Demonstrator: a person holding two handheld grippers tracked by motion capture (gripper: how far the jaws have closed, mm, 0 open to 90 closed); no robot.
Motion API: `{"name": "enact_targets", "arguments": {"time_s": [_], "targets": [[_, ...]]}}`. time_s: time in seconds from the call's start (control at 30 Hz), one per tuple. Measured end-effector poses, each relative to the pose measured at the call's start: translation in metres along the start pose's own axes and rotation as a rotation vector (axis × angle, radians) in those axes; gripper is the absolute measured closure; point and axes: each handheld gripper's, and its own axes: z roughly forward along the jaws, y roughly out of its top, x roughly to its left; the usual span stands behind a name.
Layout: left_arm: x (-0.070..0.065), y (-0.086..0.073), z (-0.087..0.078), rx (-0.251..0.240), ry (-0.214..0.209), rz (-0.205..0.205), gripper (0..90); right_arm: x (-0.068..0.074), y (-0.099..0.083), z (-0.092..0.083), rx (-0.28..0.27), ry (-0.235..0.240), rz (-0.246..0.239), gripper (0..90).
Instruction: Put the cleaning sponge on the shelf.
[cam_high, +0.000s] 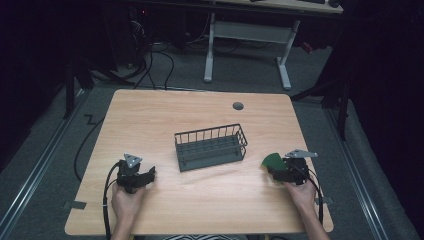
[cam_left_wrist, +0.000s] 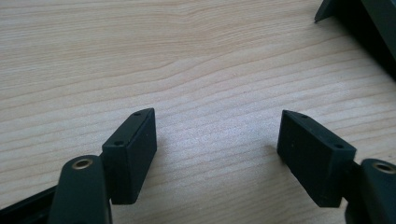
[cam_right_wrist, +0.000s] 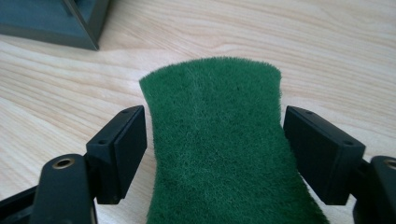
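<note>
Sponge (cam_right_wrist: 219, 144) between right gripper (cam_right_wrist: 215, 154) fingers (cam_right_wrist: 122, 149) — pinched.

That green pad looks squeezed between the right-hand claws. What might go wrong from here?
The green scouring pad is soft and already pinched in at its sides by the right gripper, so it might buckle or slip free. If it is headed for the wire basket, its floppy free end could snag on the rim. The left gripper is open over bare table, not helping.

A fuzzy green scouring pad (cam_right_wrist: 219, 144) sits pinched between the right tongs (cam_high: 276, 167), bowed at its sides, right of a dark wire basket (cam_high: 210, 146) standing mid-surface.
</note>
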Motion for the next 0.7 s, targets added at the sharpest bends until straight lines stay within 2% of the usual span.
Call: {"name": "enact_targets", "arguments": {"time_s": [0.17, 0.4, 0.7], "targets": [[0.000, 0.000, 0.000, 0.000, -0.002, -0.002, 28.6, 0.001, -0.002, 0.000, -0.003, -0.014, -0.019, 27.7], [0.000, 0.000, 0.000, -0.001, -0.001, 0.000, 28.2, 0.001, -0.002, -0.002, -0.010, -0.009, -0.014, 30.0], [0.000, 0.000, 0.000, -0.001, -0.003, 0.000, 27.9, 0.000, 0.002, -0.011, -0.046, 0.009, 0.002, 30.2]]}}
